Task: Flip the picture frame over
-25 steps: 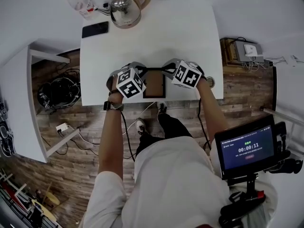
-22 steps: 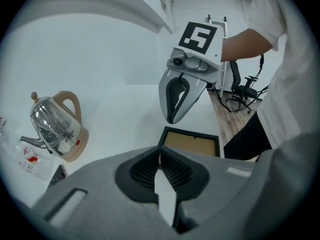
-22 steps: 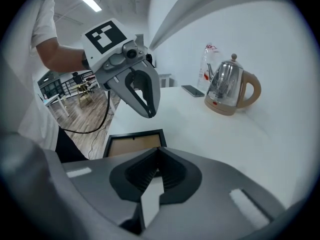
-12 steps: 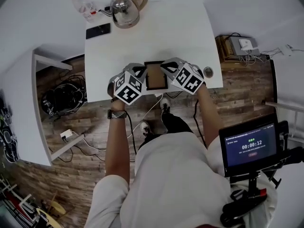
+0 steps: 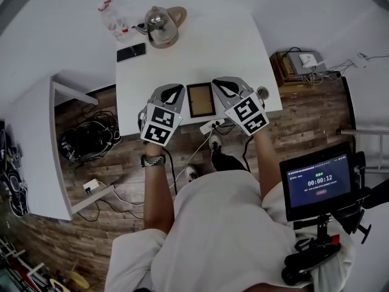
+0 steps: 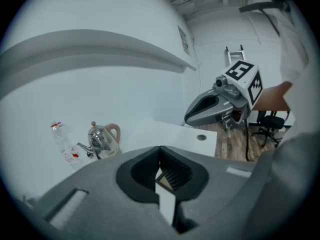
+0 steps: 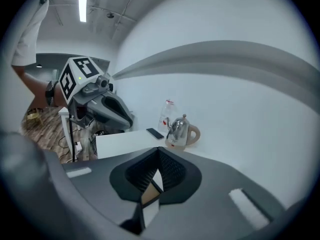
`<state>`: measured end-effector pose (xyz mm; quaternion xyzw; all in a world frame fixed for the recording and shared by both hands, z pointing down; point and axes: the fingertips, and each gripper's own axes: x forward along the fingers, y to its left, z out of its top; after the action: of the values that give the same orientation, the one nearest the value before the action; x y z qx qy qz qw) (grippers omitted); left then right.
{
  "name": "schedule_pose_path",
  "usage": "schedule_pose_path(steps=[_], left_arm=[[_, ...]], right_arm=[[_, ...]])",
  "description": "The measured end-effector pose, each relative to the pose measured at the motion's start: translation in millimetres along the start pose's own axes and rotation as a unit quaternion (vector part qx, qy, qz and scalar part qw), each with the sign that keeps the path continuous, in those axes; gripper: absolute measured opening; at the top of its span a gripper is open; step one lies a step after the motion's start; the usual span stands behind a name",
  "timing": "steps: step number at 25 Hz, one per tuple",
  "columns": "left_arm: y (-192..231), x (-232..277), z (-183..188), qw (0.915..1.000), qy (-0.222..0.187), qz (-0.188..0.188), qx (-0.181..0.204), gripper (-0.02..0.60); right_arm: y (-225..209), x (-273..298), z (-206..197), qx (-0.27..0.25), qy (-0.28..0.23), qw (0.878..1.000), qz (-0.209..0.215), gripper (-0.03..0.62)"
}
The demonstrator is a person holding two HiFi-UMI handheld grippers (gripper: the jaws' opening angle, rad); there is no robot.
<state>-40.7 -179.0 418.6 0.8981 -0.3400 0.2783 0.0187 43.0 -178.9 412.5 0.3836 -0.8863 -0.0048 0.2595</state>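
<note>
Plainly, both tools are clamped shut on the same thing. The left gripper [image 5: 180,92] has its ribbed black fingers [image 6: 176,174] pinched together, with only a tan sliver showing in the narrow slit between them. The right gripper [image 5: 217,85] has its fingers [image 7: 172,173] squeezed tight as well, with the same tan edge caught low between the pads. What they hold is the black-bordered picture frame with a brown panel [image 5: 200,100], one gripper on each long side. It is over the near part of the flat white table [image 5: 231,47], just inside the edge closest to the person. From above, the frame's broad brown face is turned up. Its long axis runs away from the person towards the far end of the table, and its short sides lie crosswise between the two grippers. At that far end, well apart from the frame, stand a shiny steel kettle with a tan handle [image 5: 160,24], a clear plastic bottle with a red cap [image 5: 111,17] and a flat black phone [image 5: 130,52].
</note>
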Motion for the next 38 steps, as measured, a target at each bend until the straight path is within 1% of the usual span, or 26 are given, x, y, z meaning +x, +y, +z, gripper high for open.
schedule_pose_path(steps=[3,5,7,9,12,14,17,20,26,38], left_arm=[[19.2,-20.2,12.9,0.9984,-0.025,0.036,-0.035,0.005],[29.3,-31.3,25.2,0.9959,-0.050,0.052,-0.055,0.005],[35.6,-41.5,40.2,0.9932,-0.076,0.062,-0.062,0.005],[41.0,-52.0,56.4,0.9907,-0.099,0.074,-0.057,0.005],[43.1,-68.3,83.0,0.9858,-0.135,0.092,-0.039,0.005],[38.1,-79.2,96.9,0.9825,-0.156,0.098,-0.029,0.005],[28.4,-100.4,109.0,0.9787,-0.175,0.106,-0.019,0.005],[23.0,-114.7,119.2,0.9764,-0.185,0.111,-0.010,0.005],[28.5,-122.2,126.7,0.9740,-0.190,0.122,-0.010,0.005],[36.3,-127.0,129.2,0.9711,-0.197,0.134,-0.016,0.005]], right_arm=[[-14.8,-11.1,22.1,0.020,-0.019,0.999,-0.026,0.002],[-25.1,-17.9,38.4,0.038,-0.033,0.998,-0.034,0.002],[-32.7,-24.4,54.0,0.055,-0.049,0.997,-0.038,0.003],[-37.8,-30.9,70.7,0.071,-0.067,0.994,-0.043,0.002],[-41.2,-44.2,94.4,0.084,-0.091,0.991,-0.054,0.002],[-40.3,-56.6,107.2,0.085,-0.108,0.989,-0.062,0.002],[-33.2,-78.3,123.1,0.080,-0.127,0.986,-0.079,0.002],[-33.2,-95.6,134.0,0.084,-0.139,0.982,-0.096,0.002],[-37.2,-102.5,145.6,0.087,-0.152,0.979,-0.101,0.002],[-43.0,-100.5,142.0,0.093,-0.140,0.979,-0.112,0.002]])
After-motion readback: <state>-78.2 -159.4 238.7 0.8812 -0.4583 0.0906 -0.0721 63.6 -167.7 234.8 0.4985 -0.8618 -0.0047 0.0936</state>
